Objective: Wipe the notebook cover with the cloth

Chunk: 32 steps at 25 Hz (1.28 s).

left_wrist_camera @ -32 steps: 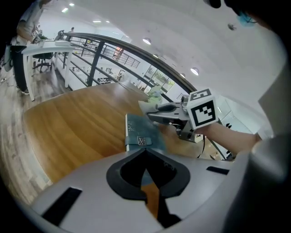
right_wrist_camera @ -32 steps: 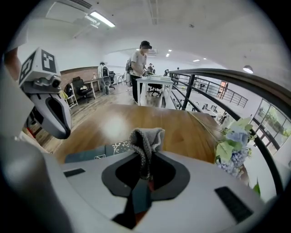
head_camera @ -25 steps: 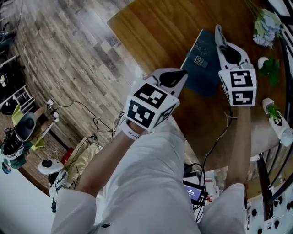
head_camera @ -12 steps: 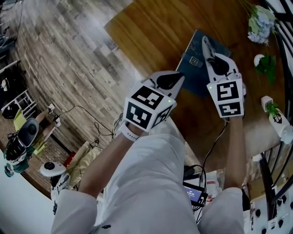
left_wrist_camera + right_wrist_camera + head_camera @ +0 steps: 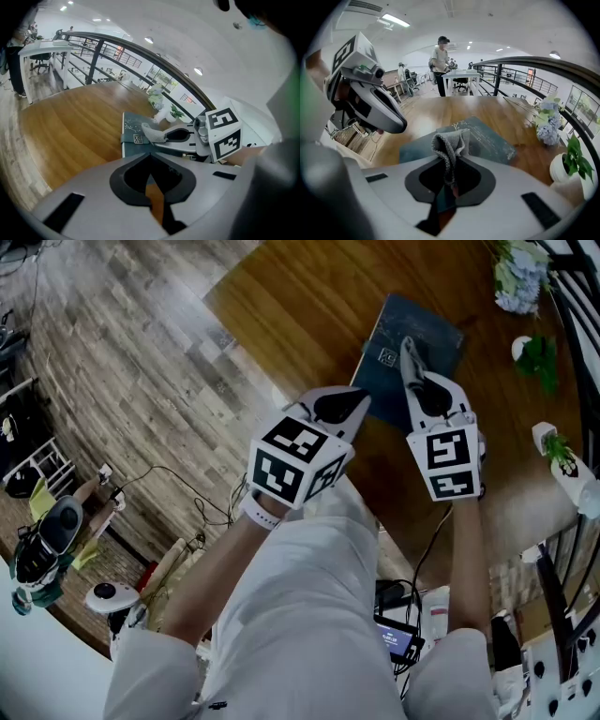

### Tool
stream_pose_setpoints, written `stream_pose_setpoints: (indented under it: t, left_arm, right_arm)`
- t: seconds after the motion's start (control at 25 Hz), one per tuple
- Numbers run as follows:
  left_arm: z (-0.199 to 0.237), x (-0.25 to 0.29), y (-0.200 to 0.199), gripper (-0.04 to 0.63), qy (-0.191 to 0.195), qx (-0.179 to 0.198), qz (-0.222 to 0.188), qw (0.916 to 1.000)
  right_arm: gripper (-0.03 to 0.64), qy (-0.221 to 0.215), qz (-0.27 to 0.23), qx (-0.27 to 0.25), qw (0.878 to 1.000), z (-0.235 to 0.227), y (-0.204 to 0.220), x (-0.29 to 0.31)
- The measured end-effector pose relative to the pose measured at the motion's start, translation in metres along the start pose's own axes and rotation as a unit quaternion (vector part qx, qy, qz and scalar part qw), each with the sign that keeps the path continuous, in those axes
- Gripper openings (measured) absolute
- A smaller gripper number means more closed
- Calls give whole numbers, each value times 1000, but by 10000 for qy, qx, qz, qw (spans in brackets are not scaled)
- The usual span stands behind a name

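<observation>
- Right gripper (image 5: 406, 345) pinches the grey knitted cloth (image 5: 449, 140) over the dark teal rectangular notebook (image 5: 427, 329) (wiping step, likely).
- Left gripper (image 5: 151, 168), closed and empty, sits at eight o'clock.
- Next: stroke toward one o'clock.

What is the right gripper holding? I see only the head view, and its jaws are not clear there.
Observer: The right gripper view shows the right gripper shut on a grey cloth.
Operator: And the left one?
Observer: In its own view, the left gripper is shut, with nothing between its jaws.
Operator: Is somebody near?
Observer: Yes, a person stands at a desk beyond the table.
</observation>
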<state>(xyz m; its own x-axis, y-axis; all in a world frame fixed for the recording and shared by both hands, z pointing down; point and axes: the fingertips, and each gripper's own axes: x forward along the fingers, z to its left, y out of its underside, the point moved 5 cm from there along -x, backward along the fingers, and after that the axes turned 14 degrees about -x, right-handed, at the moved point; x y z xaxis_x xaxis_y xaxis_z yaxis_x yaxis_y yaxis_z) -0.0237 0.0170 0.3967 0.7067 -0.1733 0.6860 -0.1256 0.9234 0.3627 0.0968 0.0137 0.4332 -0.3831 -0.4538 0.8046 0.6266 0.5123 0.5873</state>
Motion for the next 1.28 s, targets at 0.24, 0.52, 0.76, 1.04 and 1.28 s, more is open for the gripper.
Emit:
stream_pose_setpoints:
  t: [0.24,0.52,0.76,1.04,1.28]
  left_arm:
    - [0,-4,6,18,51,42,56,10000]
    - [3,-10,10,18,95,44,67,9999]
    - [10,-18,11,18,79,22,46,10000]
    - [20,-26,13,18,77,-20,31,10000]
    - [29,-29,9,18,130,-102,-29,9999]
  right_arm:
    - [41,-26,76,99,9999,18,7,-7]
    - [41,-200,115,109,9997,48,8,-11]
    - [41,-505,132,37,9986,81,7,-12]
    - [41,-909,-141,-154,9956,106,-7,-21]
    - [41,-428,-535,-142,9975,70,-34,-37]
